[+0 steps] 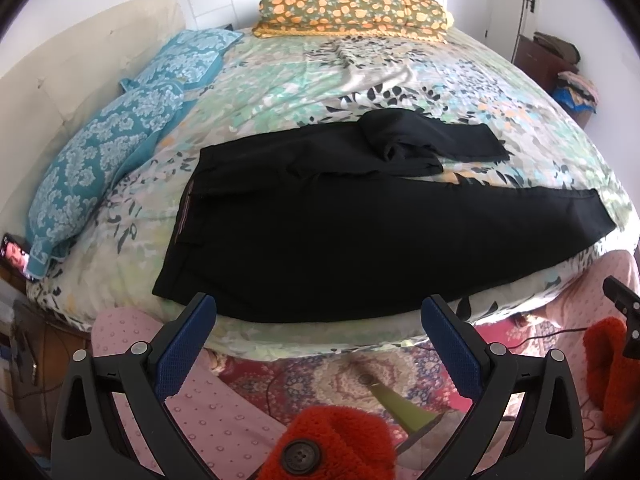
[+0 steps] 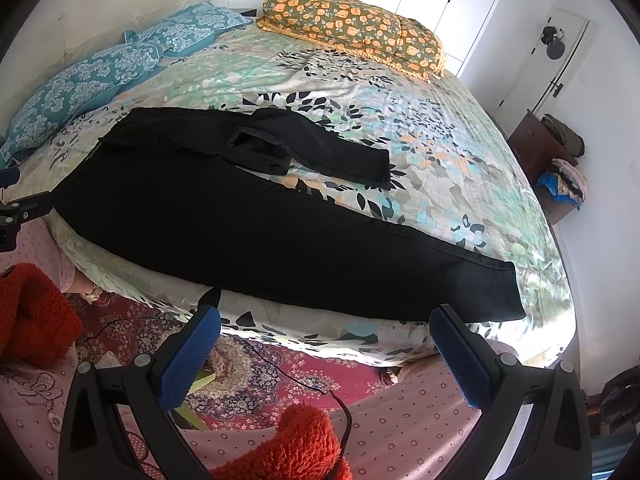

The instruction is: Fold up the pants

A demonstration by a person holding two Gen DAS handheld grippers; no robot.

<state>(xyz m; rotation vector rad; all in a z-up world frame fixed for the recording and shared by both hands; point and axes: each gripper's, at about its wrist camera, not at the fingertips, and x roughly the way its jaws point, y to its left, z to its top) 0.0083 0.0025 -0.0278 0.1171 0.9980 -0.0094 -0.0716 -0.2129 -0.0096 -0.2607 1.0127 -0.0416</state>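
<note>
Black pants lie spread across the near side of the bed, waistband to the left. One leg runs flat along the bed's near edge to the right. The other leg is bunched and folded back on the far side. They also show in the right wrist view. My left gripper is open and empty, just short of the pants' near edge by the waist end. My right gripper is open and empty, just below the near leg by its hem end.
Two blue patterned pillows lie along the left headboard side. An orange floral pillow sits at the far edge. A phone rests at the bed's left corner. A red patterned rug and a cable lie on the floor below.
</note>
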